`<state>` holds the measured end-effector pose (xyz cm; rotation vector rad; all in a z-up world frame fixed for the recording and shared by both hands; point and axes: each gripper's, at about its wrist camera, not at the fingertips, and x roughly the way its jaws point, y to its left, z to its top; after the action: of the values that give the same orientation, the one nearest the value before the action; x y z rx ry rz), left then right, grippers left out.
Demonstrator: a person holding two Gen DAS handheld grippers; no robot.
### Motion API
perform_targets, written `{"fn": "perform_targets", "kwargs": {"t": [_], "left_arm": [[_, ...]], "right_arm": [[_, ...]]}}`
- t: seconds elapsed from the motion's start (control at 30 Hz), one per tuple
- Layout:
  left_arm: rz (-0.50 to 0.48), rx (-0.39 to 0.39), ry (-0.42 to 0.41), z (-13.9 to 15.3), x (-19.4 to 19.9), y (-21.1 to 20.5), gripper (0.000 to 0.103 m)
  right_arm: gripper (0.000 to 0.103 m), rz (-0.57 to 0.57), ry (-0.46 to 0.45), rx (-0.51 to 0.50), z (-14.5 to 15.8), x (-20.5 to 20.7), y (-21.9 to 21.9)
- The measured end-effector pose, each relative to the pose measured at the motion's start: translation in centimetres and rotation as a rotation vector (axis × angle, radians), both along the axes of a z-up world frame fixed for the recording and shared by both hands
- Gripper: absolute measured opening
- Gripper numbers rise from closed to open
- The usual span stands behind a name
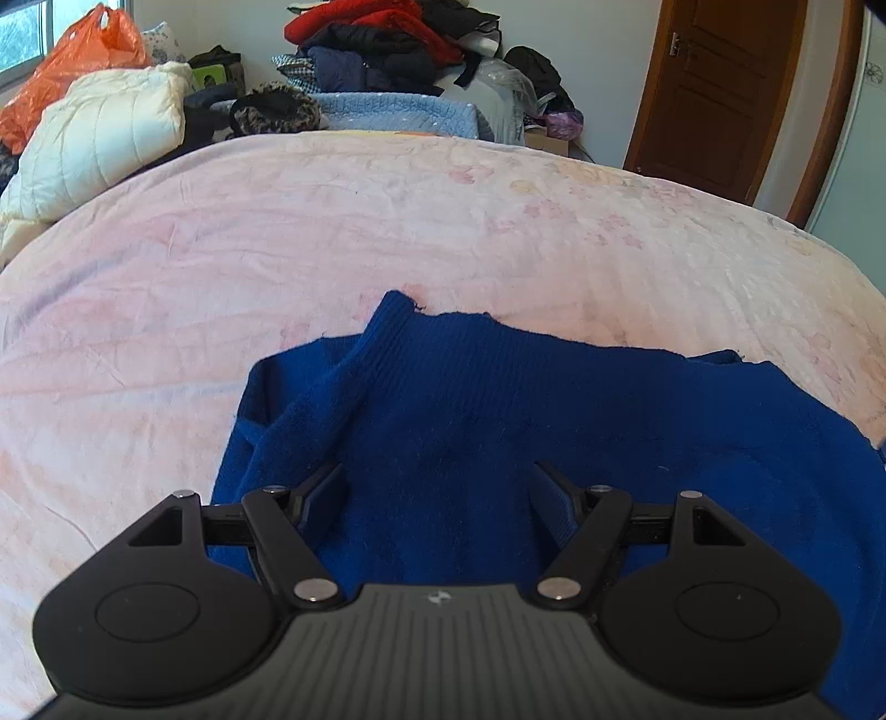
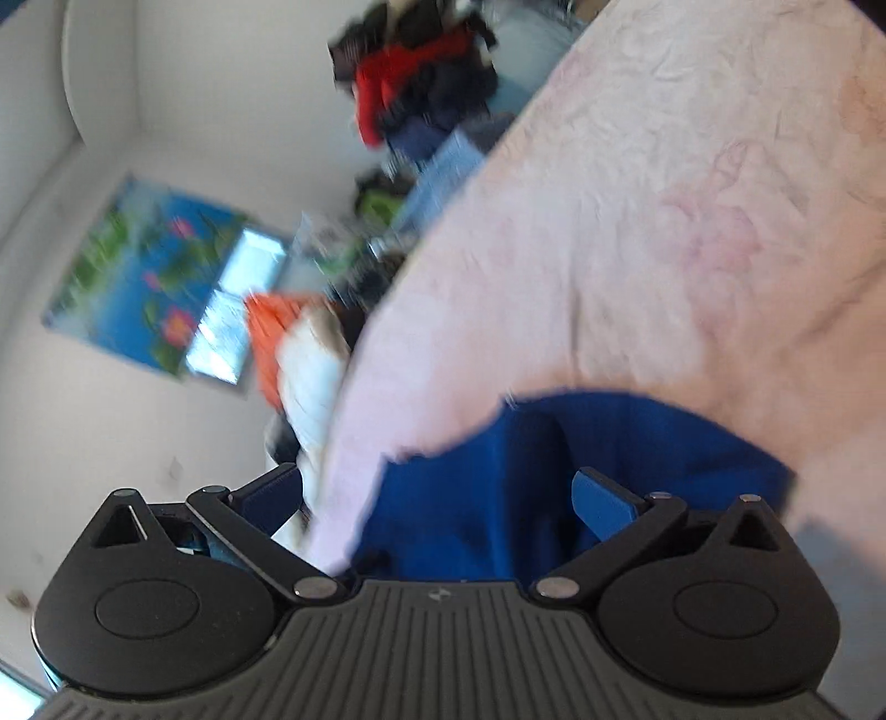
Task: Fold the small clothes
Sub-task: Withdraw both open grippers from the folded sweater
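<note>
A dark blue knit sweater point(image 1: 498, 415) lies flat on the pink bed sheet point(image 1: 332, 221), with one sleeve folded in over its left side and the cuff pointing away. My left gripper point(image 1: 438, 471) hovers over the near part of the sweater, jaws apart, with nothing pinched between the pads. The right wrist view is tilted and blurred. In it my right gripper point(image 2: 434, 473) stands wide open at the sweater's point(image 2: 637, 437) edge, above the sheet point(image 2: 664, 221); cloth lies below the fingers, not gripped.
A heap of clothes point(image 1: 387, 44) is at the bed's far end, on a light blue blanket point(image 1: 398, 111). A white quilted jacket point(image 1: 105, 133) and an orange bag point(image 1: 72, 66) sit far left. A wooden door point(image 1: 714, 88) is at right. A flower poster point(image 2: 144, 266) hangs on the wall.
</note>
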<state>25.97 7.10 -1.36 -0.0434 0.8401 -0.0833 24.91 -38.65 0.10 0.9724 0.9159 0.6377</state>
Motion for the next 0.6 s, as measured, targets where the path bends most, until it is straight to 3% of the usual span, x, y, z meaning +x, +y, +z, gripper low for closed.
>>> {"fn": "perform_targets", "kwargs": {"t": [0.23,0.4,0.6], "left_arm": [[-0.025,0.069,-0.014,-0.6,-0.5,-1.4,0.081],[-0.032,0.098,-0.023,-1.0,-0.5,-1.9,0.085],[-0.038,0.115,-0.031,-1.3,-0.6,-2.3,0.087]], "right_arm": [[0.102,0.109,0.077,-0.102,-1.3,-1.5,0.8],[0.102,0.203,0.057,0.111,-1.9,-1.3,1.9],[0.103,0.077,0.077,0.236,-3.3,2.2,2.4]]}}
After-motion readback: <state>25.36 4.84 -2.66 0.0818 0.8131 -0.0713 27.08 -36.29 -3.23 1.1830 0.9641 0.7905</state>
